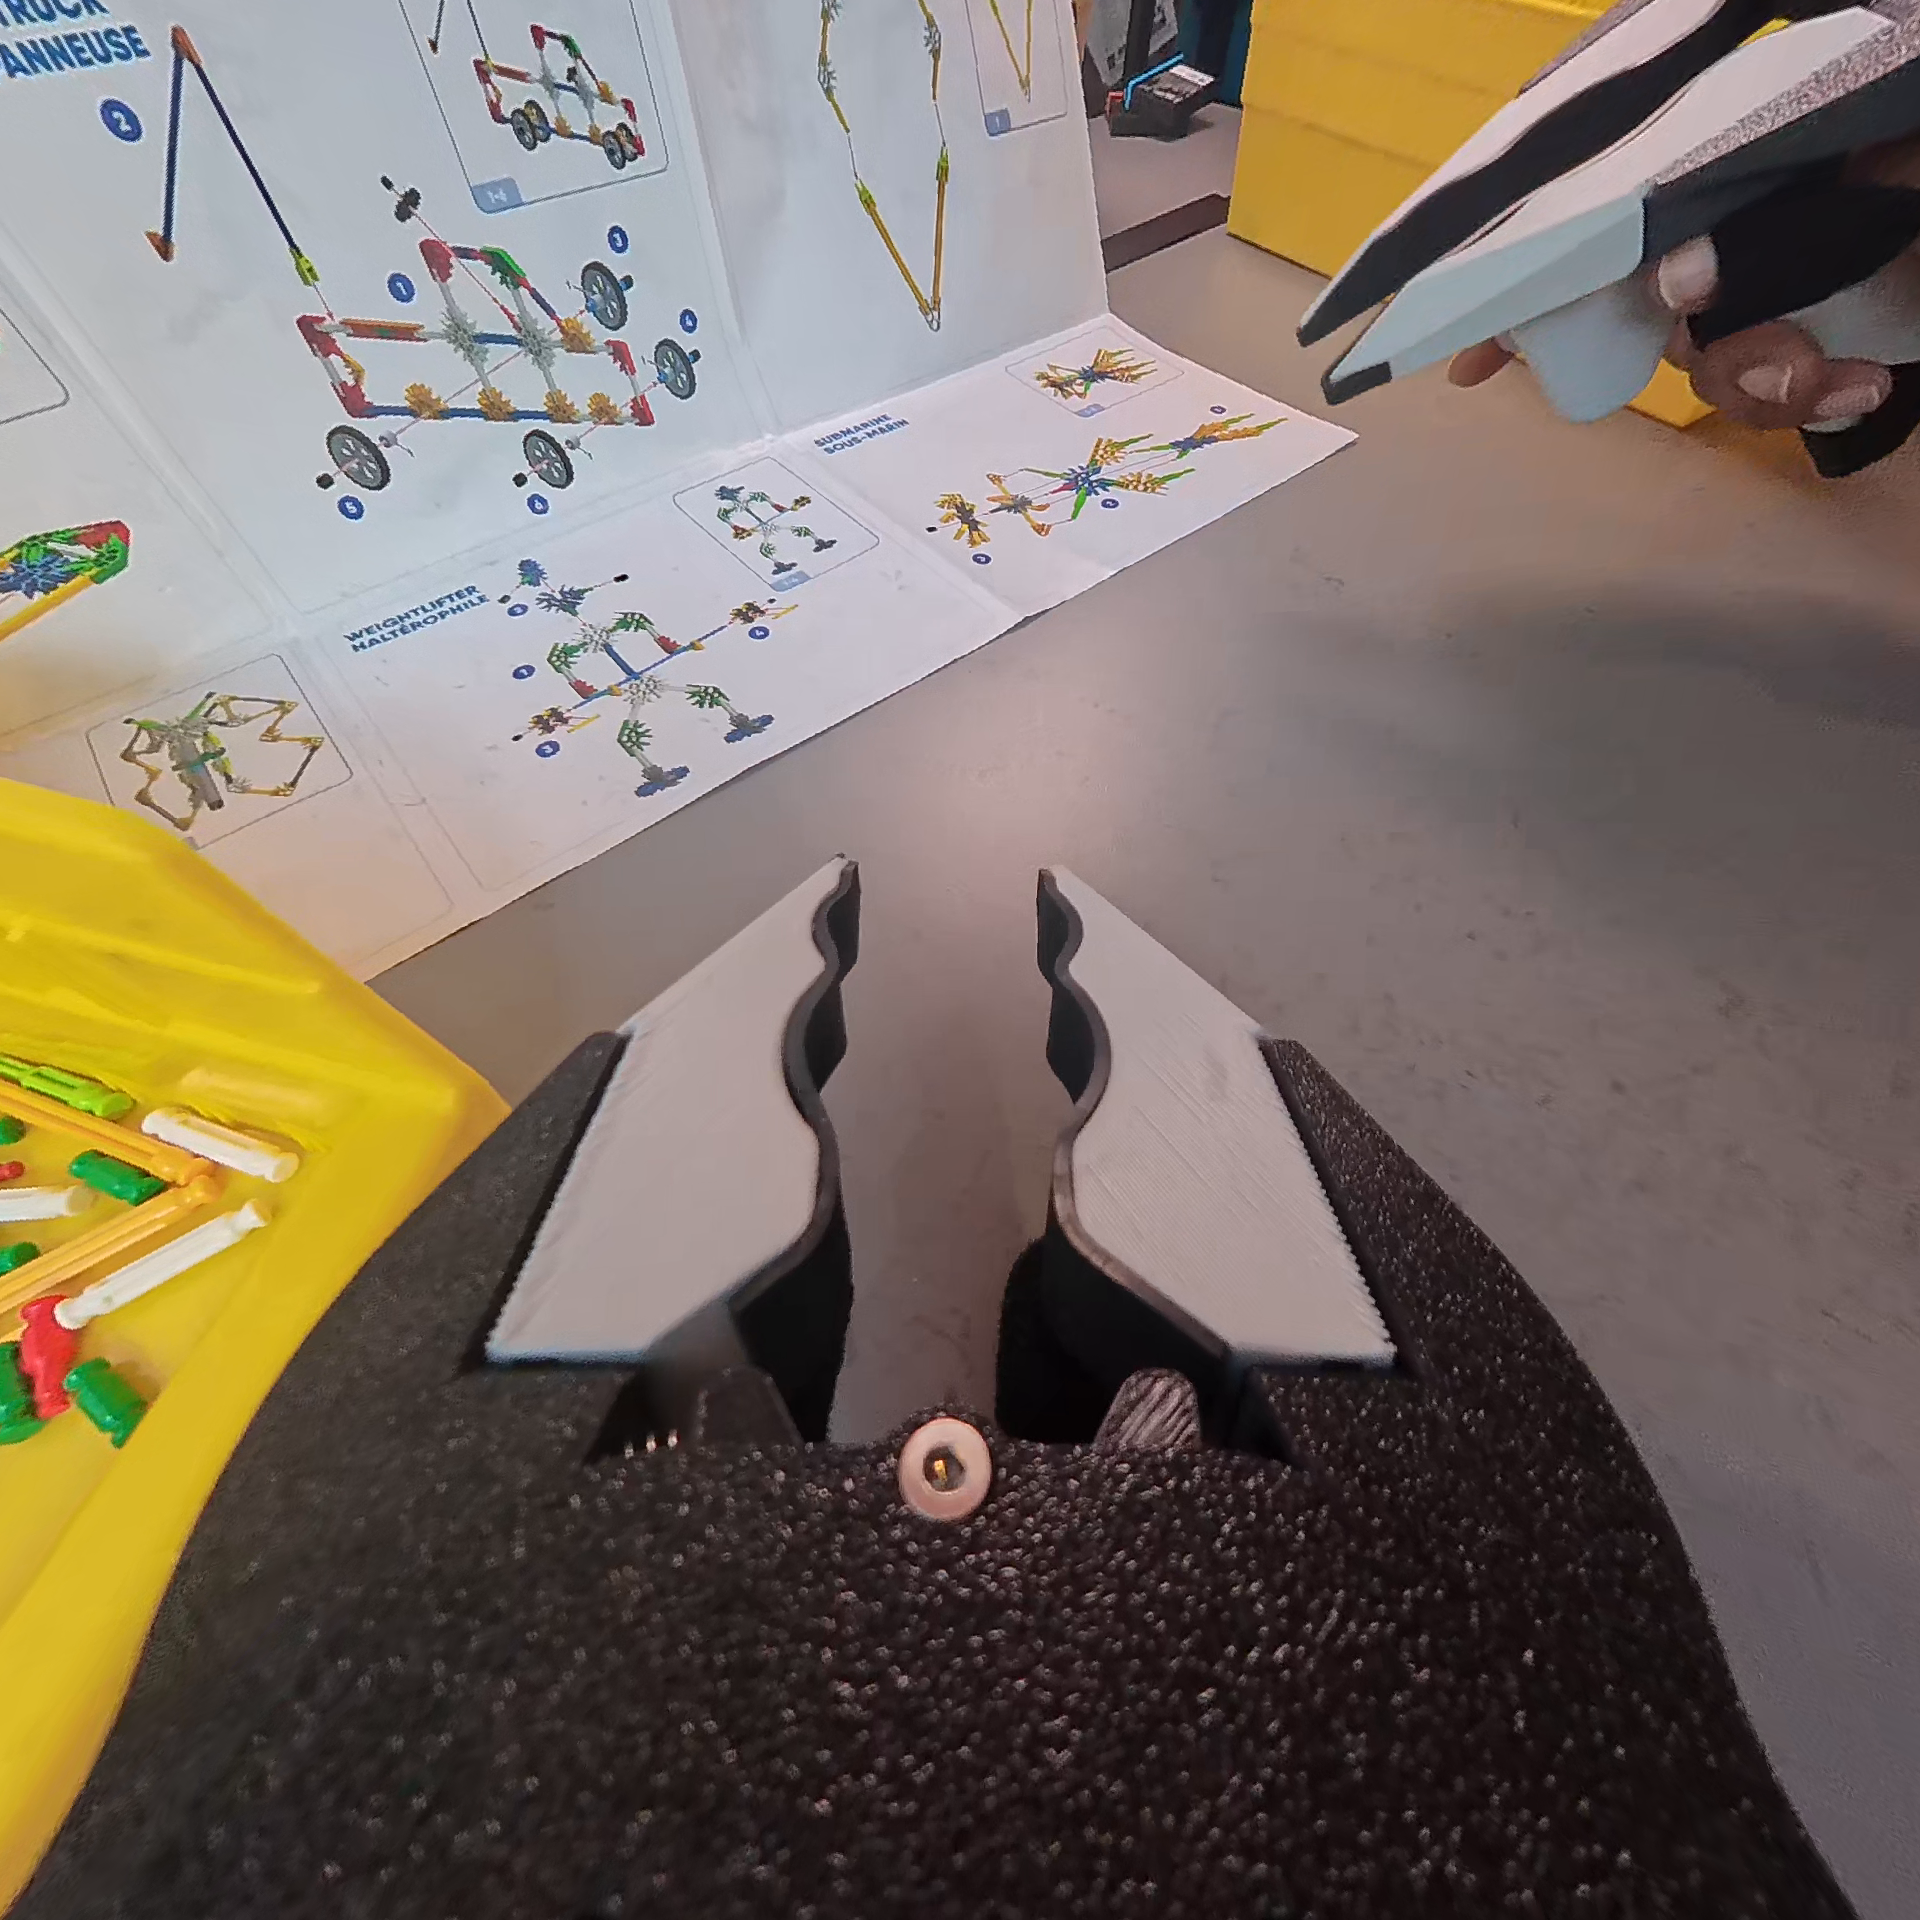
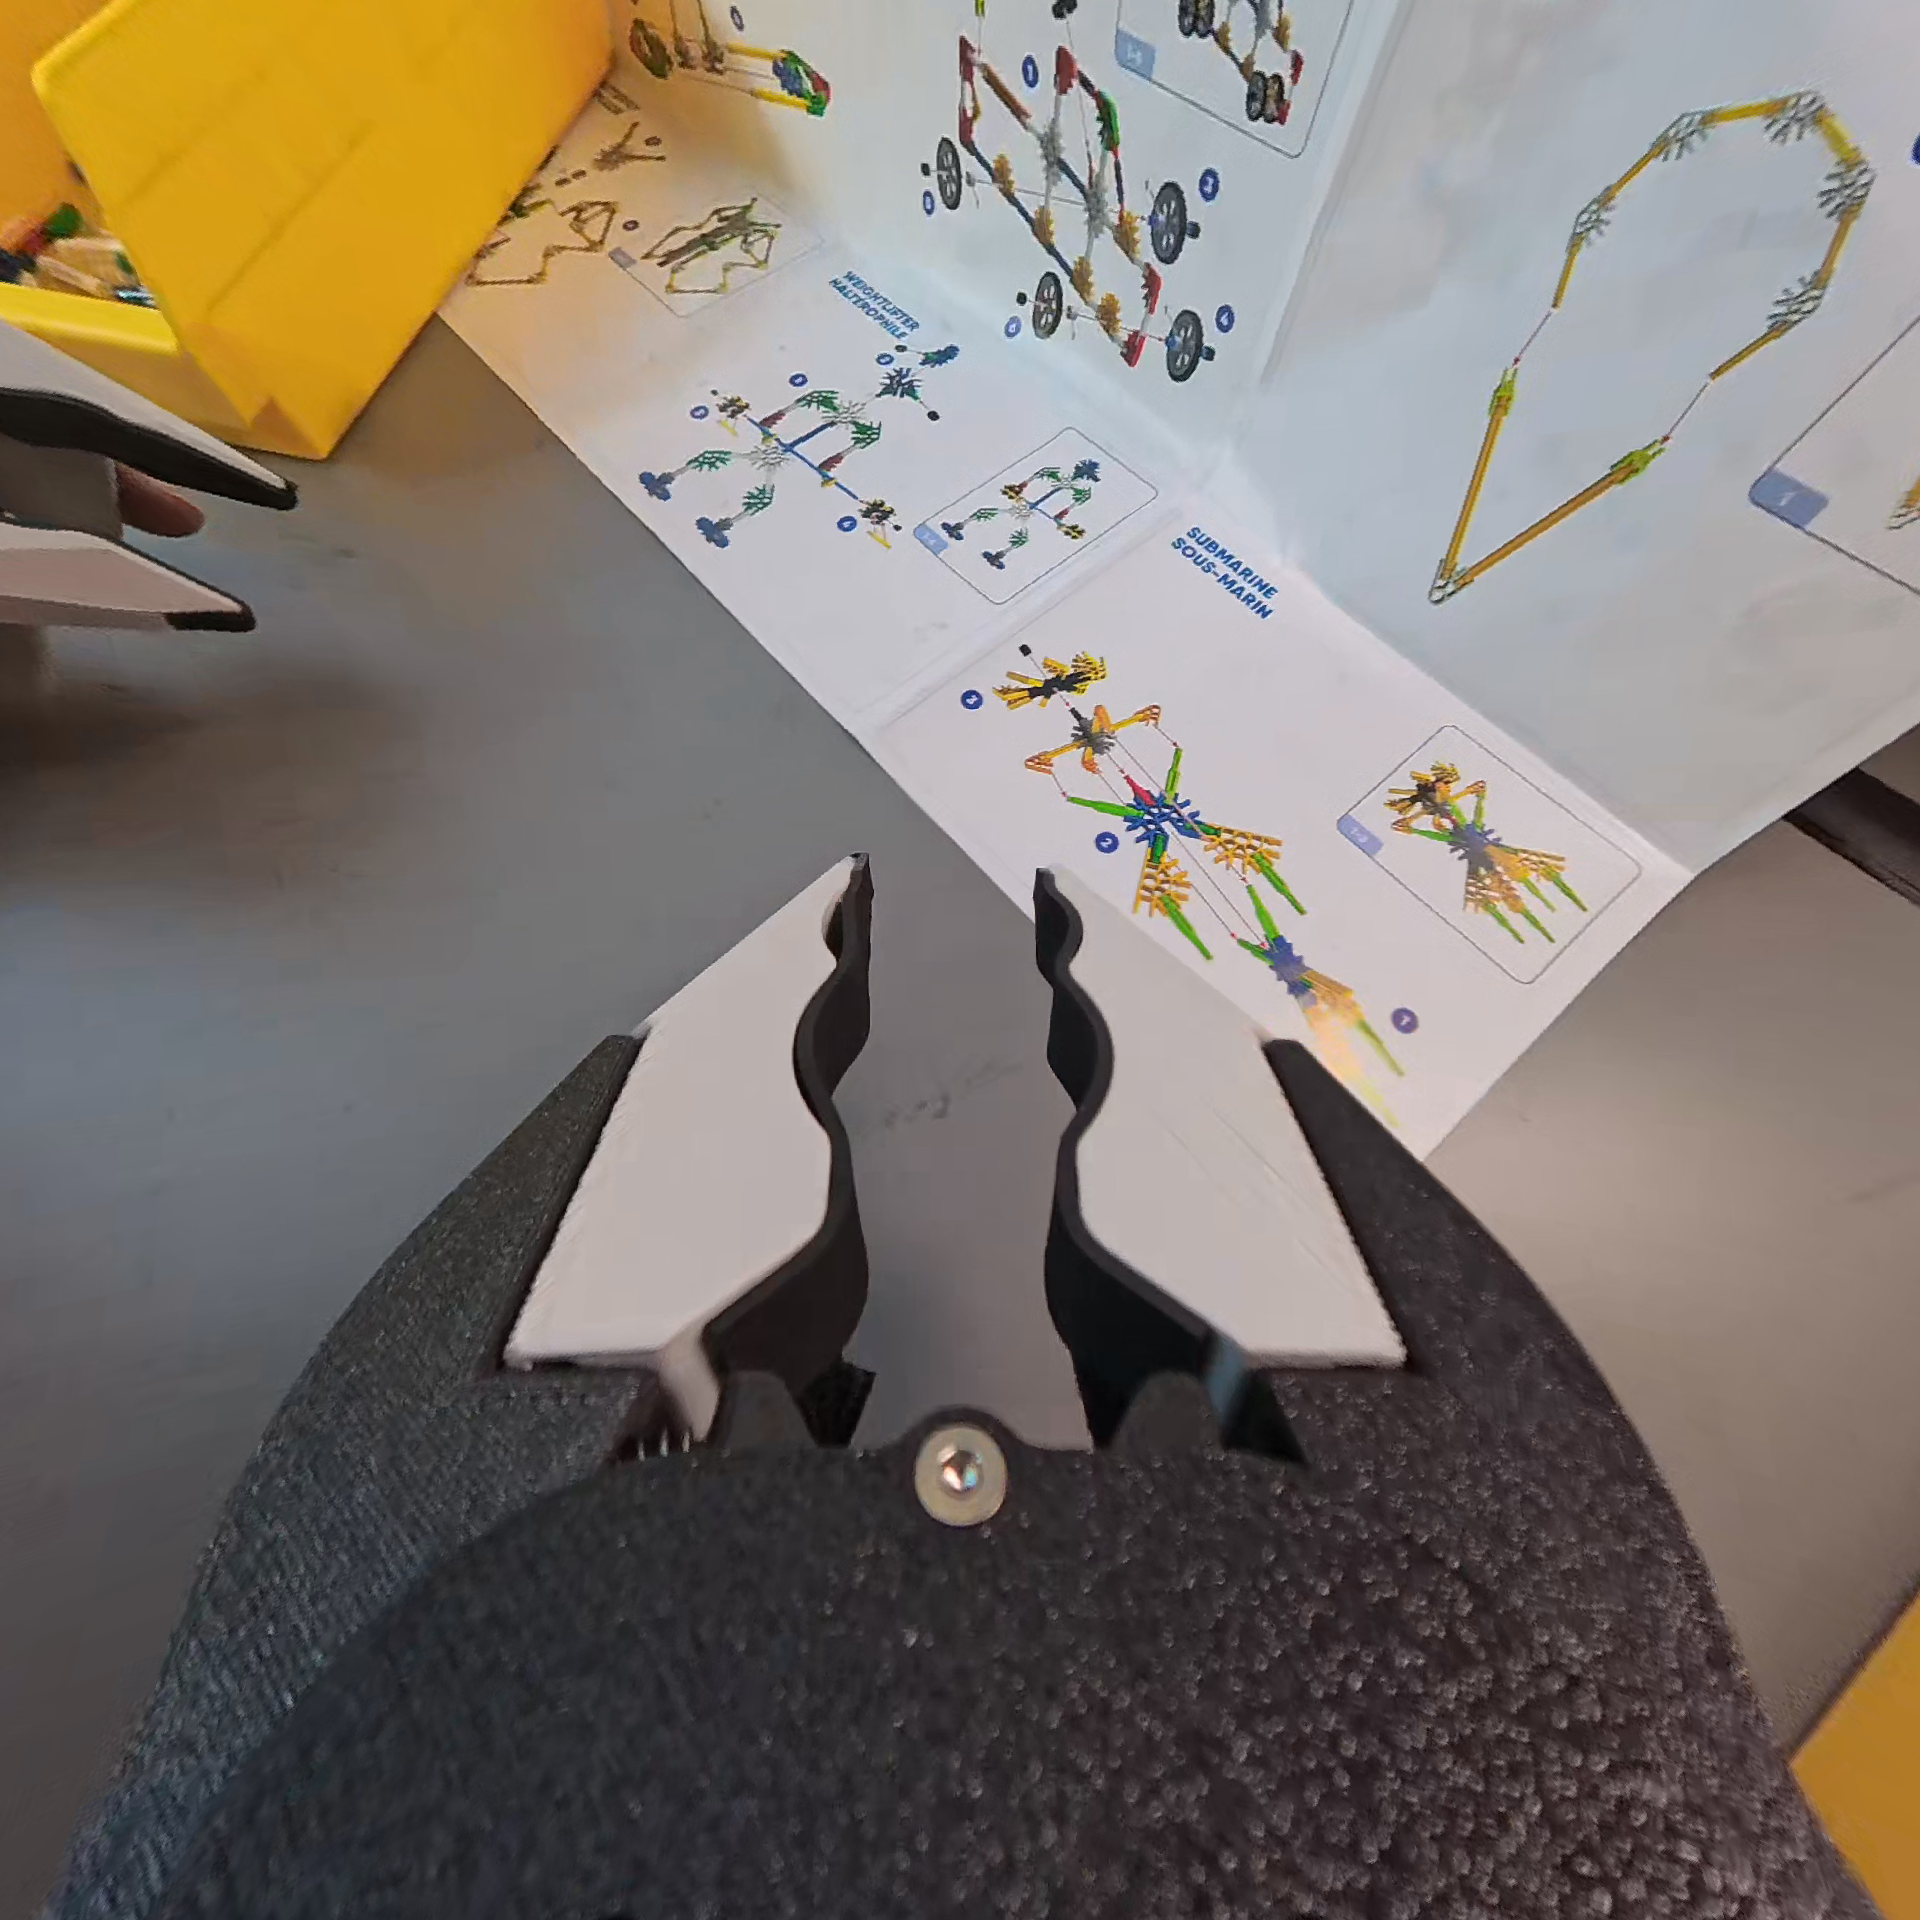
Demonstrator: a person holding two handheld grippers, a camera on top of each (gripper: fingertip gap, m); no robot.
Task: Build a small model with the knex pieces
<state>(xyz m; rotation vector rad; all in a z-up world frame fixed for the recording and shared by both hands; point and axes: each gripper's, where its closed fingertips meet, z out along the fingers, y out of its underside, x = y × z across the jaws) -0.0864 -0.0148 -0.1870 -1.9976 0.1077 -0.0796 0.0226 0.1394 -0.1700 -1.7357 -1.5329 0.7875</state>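
Left gripper [image 1: 948,868] agape over table [image 1: 1351,831], right gripper [image 2: 951,868] likewise

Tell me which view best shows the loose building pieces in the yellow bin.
Left wrist view: the building pieces lie clear and close inside the yellow bin. Right wrist view catches only a blurred corner of them.

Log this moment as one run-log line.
left gripper: open, empty, over grey table | right gripper: open, empty, at instruction sheet edge | yellow parts bin: beside left gripper

I saw bright, even light; soft shadows lay on the desk [image 1: 1558,831]; edges bent, and the yellow bin [image 2: 312,208] perhaps blurred.
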